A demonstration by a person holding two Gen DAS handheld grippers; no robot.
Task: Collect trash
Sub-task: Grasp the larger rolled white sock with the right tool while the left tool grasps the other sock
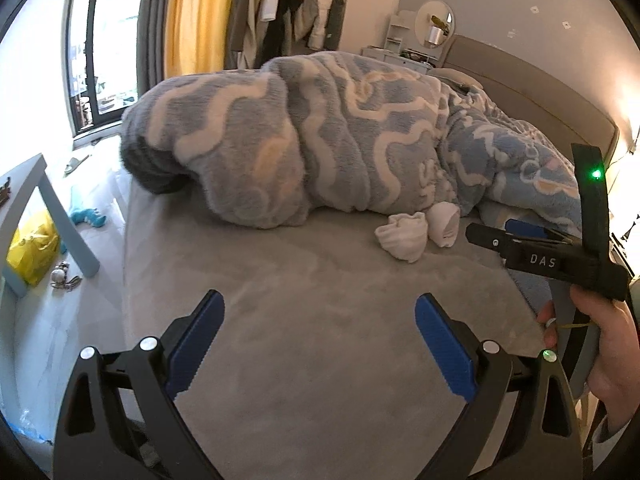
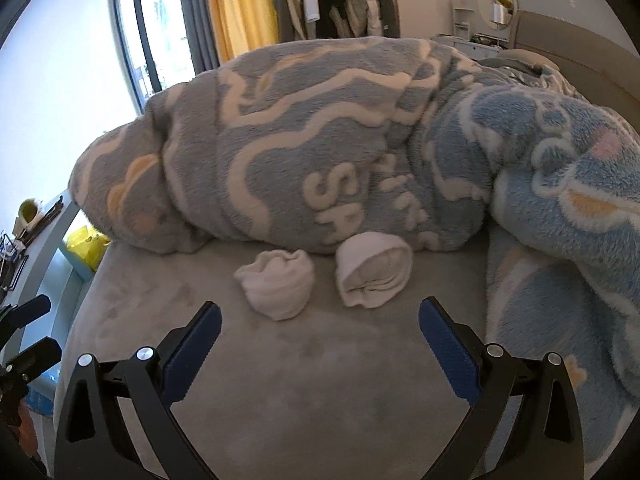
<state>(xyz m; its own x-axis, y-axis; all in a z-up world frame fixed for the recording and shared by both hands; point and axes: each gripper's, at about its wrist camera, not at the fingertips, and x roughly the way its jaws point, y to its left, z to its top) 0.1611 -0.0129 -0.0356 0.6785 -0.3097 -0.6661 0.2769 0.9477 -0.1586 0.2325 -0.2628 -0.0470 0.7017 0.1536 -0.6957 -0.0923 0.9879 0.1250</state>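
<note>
Two rolled white socks [image 2: 304, 280] lie against the fluffy blue patterned blanket [image 2: 320, 140], just beyond my right gripper [image 2: 320, 344], its fingers spread; my left gripper [image 1: 320, 344] gapes too.

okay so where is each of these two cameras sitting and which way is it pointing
Left wrist: sits on the left gripper, open over the grey bed sheet, facing the rolled blanket; the right gripper and the hand holding it show at right.
Right wrist: sits on the right gripper, open, closer to two white sock bundles.
Shared: blanket, socks, sheet, yellow curtain.
</note>
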